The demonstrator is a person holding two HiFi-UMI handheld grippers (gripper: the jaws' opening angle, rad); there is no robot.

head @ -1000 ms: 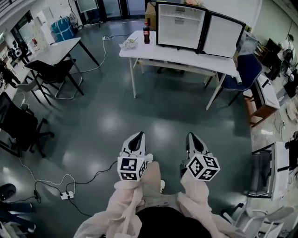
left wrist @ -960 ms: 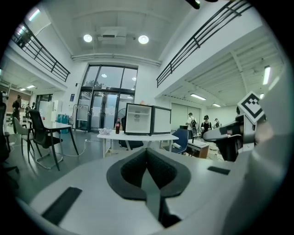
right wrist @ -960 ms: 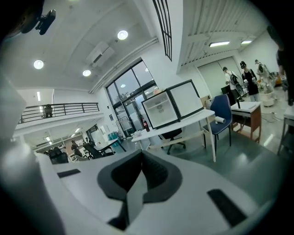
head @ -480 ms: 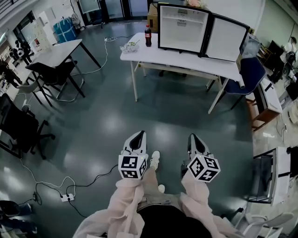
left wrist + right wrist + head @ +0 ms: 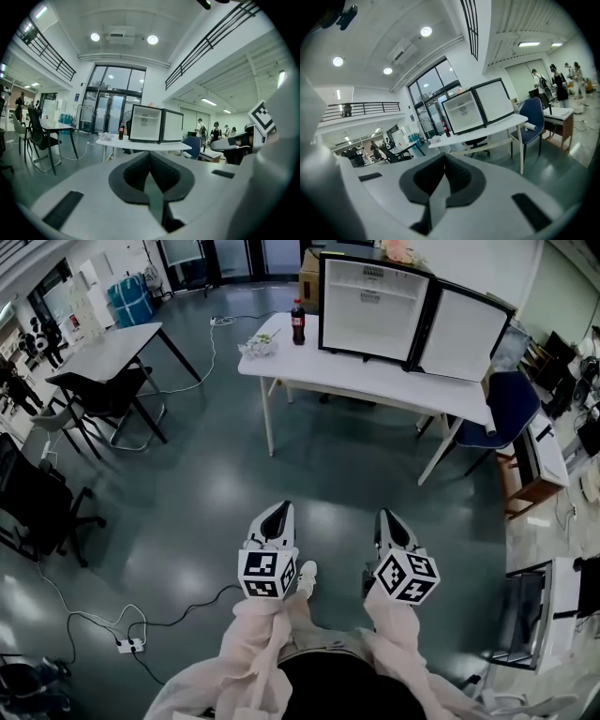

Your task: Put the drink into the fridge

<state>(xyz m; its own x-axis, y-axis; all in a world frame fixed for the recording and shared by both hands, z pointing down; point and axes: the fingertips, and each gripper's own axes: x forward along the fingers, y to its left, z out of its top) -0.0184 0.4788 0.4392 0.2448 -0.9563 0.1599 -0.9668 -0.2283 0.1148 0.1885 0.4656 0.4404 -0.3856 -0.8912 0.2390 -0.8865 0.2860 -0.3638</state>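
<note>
We stood on a wide grey-green floor (image 5: 216, 484), well apart from a long white table (image 5: 375, 381) at the far side of it. On that table sat a small white fridge (image 5: 370, 306), its inside facing us. Its door (image 5: 464, 334) was swung wide to the right. A blue chair (image 5: 506, 404) was tucked in at the table's right end.

Low in the head view we held both tools out side by side over the floor, pointing towards the table. The left gripper (image 5: 275, 514) had its jaws pressed together on themselves, the dark pads meeting in one line in its own view (image 5: 150, 159). The right gripper (image 5: 389, 518) was likewise pinched closed on nothing (image 5: 443, 161).

The drink bottle (image 5: 297, 324), dark with a red label, stood upright on the table's left end. It was outside the fridge, just beside its left wall. Near the bottle, closer to the table's corner, lay a crumpled white wrapper (image 5: 259, 341). A power strip (image 5: 125, 645) lay on the floor to our left.
</note>
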